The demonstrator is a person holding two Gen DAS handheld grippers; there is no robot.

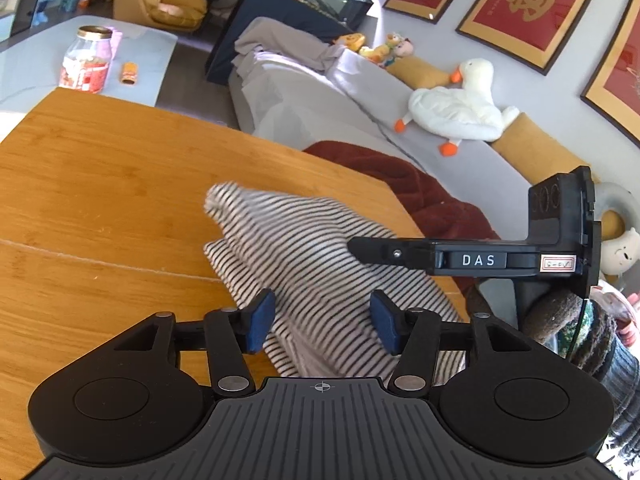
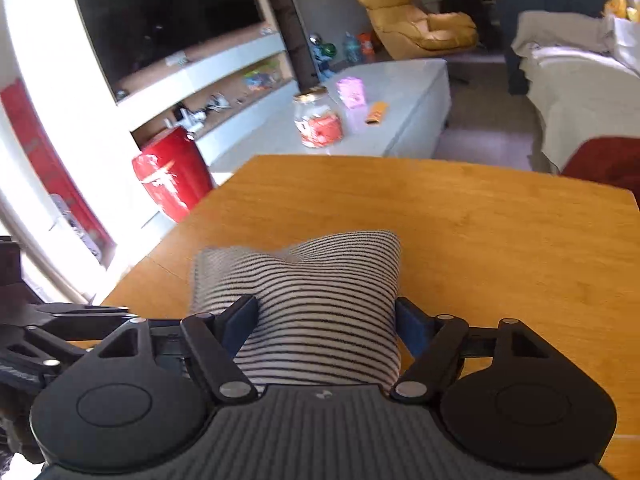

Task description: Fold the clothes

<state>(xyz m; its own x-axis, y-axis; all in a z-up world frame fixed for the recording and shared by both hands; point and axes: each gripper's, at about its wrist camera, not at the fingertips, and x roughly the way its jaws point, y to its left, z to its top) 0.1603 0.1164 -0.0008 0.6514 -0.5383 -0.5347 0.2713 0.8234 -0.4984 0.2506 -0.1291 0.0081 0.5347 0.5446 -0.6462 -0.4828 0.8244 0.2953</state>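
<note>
A black-and-white striped garment point(image 1: 304, 248) lies bunched on the wooden table point(image 1: 100, 184). My left gripper point(image 1: 322, 320) is open, its blue pads point(image 1: 262, 320) standing apart over the near part of the cloth. The right gripper's body point(image 1: 480, 260) reaches in from the right over the garment. In the right wrist view the striped garment point(image 2: 316, 304) fills the gap between the wide-apart fingers of my right gripper point(image 2: 326, 320), which is open, on the table point(image 2: 480, 232). Whether the pads touch the cloth is unclear.
A dark red blanket point(image 1: 420, 192) lies past the table's far edge by a grey sofa point(image 1: 320, 96) with a plush duck point(image 1: 456, 108). A glass jar point(image 2: 318, 120) stands on a pale low table point(image 2: 400, 112). A red drum stool point(image 2: 172, 172) stands left of the wooden table.
</note>
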